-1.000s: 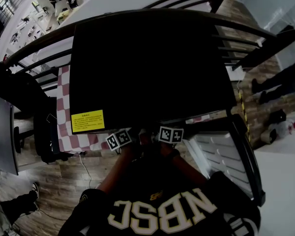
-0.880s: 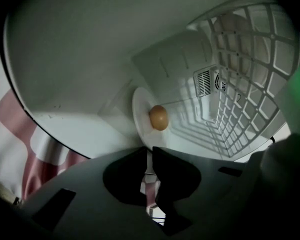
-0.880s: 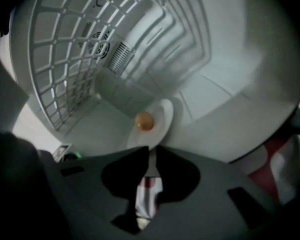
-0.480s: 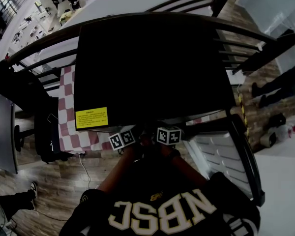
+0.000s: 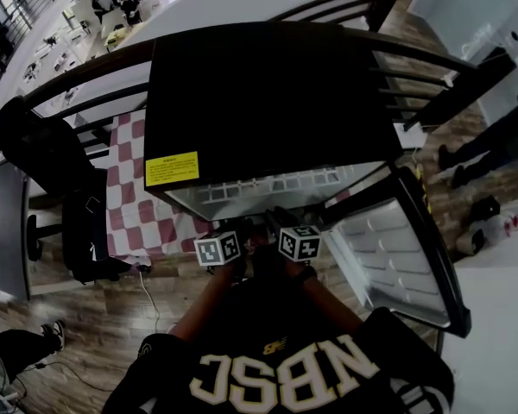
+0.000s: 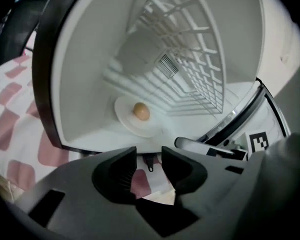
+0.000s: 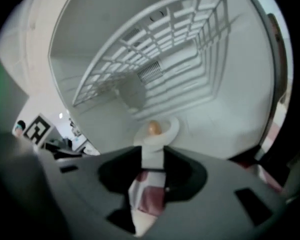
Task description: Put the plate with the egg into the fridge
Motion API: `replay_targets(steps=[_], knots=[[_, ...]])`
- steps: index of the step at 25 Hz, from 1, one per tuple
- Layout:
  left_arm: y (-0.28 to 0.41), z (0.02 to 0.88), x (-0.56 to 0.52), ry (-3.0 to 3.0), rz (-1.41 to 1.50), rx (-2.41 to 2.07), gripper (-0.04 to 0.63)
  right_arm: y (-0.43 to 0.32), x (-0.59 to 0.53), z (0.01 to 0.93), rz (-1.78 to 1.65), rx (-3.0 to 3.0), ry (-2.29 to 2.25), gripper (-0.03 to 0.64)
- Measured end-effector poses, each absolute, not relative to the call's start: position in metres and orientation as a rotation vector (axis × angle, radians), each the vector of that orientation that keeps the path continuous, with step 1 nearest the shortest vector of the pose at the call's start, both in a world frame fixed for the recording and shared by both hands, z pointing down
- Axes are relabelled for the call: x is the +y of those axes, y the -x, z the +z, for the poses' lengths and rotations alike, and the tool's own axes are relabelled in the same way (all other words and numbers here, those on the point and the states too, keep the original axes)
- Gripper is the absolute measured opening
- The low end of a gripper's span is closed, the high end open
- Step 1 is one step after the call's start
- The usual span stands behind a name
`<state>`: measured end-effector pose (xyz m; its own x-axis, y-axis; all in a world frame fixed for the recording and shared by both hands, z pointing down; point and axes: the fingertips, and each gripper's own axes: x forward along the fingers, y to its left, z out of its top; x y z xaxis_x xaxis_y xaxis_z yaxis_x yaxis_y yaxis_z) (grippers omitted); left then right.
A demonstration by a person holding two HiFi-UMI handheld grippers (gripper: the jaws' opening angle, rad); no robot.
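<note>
A white plate [image 6: 130,121] with a brown egg [image 6: 141,111] lies on the floor of the open fridge [image 5: 268,102], under a wire shelf [image 6: 190,59]. In the right gripper view the plate [image 7: 169,129] and egg [image 7: 153,128] sit just beyond the jaws. My left gripper [image 6: 149,165] is outside the fridge's front edge; its jaws are opening with nothing between them. My right gripper [image 7: 153,176] is also opening. Only the pale fridge edge and checked cloth show through its gap, and the pads press on nothing. Both marker cubes [image 5: 217,249] hang before the fridge.
The fridge door [image 5: 397,257] stands open to the right. A red-and-white checked cloth [image 5: 134,205] covers the table under the fridge. A black chair [image 5: 60,188] stands left and a dark railing [image 5: 432,67] runs behind. A person's legs [image 5: 488,145] are at the far right.
In the head view the fridge's white inside has come into sight. Both marker cubes now sit a little further back from its front edge, nearer my body.
</note>
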<state>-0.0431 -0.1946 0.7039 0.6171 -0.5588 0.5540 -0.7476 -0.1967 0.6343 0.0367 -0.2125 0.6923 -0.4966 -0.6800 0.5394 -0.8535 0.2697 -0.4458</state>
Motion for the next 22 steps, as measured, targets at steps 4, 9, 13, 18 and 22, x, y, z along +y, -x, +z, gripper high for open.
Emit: replay_targets(steps=[4, 9, 13, 18, 22], knots=[[0.057, 0.667, -0.182, -2.099, 0.318, -1.176, 0.166, -0.037, -0.187, 0.655, 0.826, -2.350, -1.469, 0.143], [0.066, 0.608, -0.162, -2.338, 0.340, -1.322, 0.122, -0.033, -0.154, 0.600, 0.544, -2.386, -1.522, 0.086], [0.074, 0.573, -0.144, -2.449, 0.342, -1.408, 0.068, -0.026, -0.134, 0.558, 0.391, -2.418, -1.579, 0.050], [0.072, 0.527, -0.119, -2.603, 0.315, -1.443, 0.034, -0.016, -0.113, 0.509, 0.228, -2.451, -1.624, 0.035], [0.076, 0.498, -0.105, -2.618, 0.227, -1.435, 0.021, -0.003, -0.099, 0.485, 0.267, -2.509, -1.632, 0.031]])
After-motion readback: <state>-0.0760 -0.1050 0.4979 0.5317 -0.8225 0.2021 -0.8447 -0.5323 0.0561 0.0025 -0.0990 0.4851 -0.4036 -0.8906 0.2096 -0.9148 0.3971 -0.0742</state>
